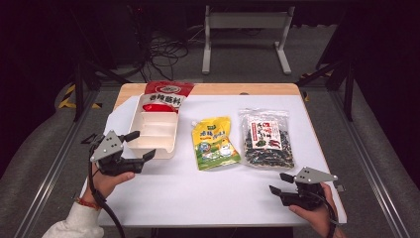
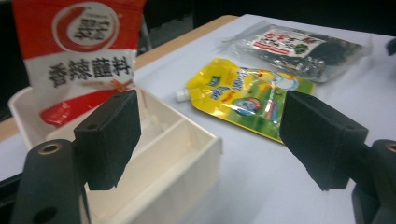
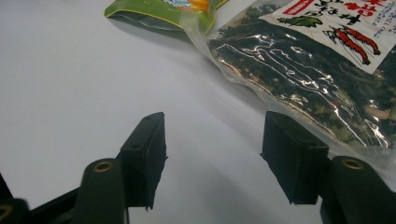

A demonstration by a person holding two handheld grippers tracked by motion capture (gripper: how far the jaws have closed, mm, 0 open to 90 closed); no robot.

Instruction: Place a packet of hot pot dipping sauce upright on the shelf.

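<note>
With our left gripper [image 1: 139,145] wide and empty by the white tray [image 1: 171,146], only the red packet [image 1: 166,95] sat in it, while the yellow pouch [image 1: 214,143], the dark bag [image 1: 266,139] and our empty-jawed right gripper [image 1: 279,183] waited on the table.

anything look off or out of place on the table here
One thing: the red and white sauce packet stands on end in the far compartment of the cream divided tray, leaning over its rim, not lying flat. The yellow spout pouch and the clear bag of dark dried food lie flat, unspilled. No damage shows.
</note>
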